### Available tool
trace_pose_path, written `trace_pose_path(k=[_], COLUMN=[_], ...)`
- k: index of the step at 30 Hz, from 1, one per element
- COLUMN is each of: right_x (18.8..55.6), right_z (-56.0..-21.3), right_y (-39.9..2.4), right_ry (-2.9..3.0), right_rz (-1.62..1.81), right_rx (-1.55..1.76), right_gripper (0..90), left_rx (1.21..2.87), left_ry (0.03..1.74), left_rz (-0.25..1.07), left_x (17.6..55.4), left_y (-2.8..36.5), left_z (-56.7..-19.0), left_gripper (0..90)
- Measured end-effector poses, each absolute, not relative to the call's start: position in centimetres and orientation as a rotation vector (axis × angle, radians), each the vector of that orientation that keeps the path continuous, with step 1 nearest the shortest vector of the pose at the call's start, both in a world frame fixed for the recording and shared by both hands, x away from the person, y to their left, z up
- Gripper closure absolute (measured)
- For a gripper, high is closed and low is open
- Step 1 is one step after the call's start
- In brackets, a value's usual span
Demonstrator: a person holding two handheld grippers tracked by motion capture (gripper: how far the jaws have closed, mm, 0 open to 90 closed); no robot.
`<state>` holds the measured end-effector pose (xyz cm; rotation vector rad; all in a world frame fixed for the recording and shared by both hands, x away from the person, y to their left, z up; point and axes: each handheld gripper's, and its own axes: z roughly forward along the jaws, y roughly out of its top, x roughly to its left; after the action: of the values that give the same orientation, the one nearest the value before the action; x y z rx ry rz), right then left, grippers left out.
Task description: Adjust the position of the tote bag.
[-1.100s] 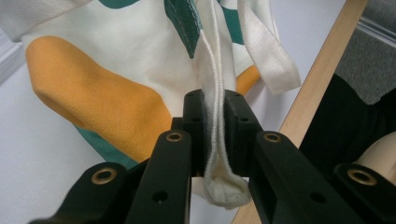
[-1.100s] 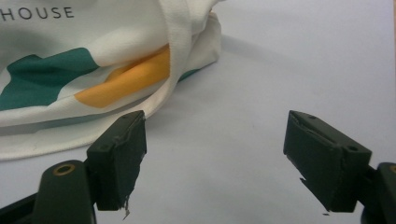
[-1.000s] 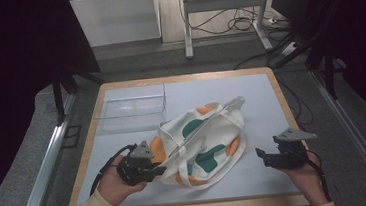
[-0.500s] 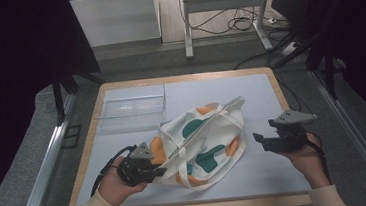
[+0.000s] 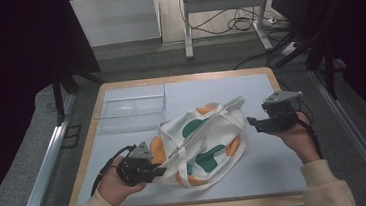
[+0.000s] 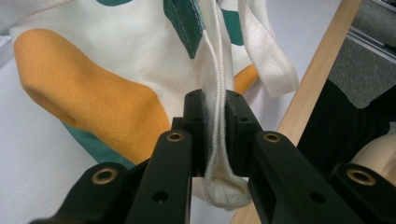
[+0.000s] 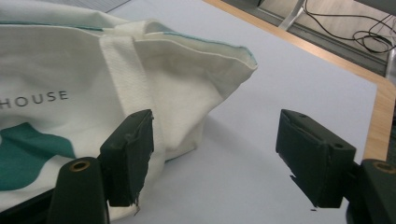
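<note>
So the table (image 5: 278, 185) is sitting there with a pale blue-grey top and a light wooden rim running around it. A cream tote bag (image 5: 202, 144) with green and orange blobs is lying crumpled near the middle, leaning toward the person's side, its straps flopping across it. A clear plastic box (image 5: 133, 107) is sitting at the far left corner, just beside the bag's far end. The right half of the top is showing bare surface.

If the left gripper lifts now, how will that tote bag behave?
Probably floppy: the tote bag lies crumpled, so it would sag from the strap clamped by the left gripper. Likely light, being thin cloth. The woven strap seems unlikely to slip.
</note>
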<state>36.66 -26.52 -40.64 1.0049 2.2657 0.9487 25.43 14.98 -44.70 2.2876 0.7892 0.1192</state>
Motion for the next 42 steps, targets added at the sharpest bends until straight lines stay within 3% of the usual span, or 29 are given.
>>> trace_pose_path(k=[21, 42], right_x=[40.7, 44.8], right_z=[-41.1, -42.0], right_y=[-25.7, -25.4], right_ry=[2.326, 2.395], right_rz=[0.888, 0.848], right_rx=[0.984, 0.957], right_gripper=[25.9, 30.5], left_rx=[2.283, 2.278], left_ry=[0.777, 0.778], left_rz=[0.112, 0.109], left_x=[25.5, 25.6], left_y=[15.2, 15.3], left_z=[-44.7, -44.7], left_gripper=[81.3, 81.3])
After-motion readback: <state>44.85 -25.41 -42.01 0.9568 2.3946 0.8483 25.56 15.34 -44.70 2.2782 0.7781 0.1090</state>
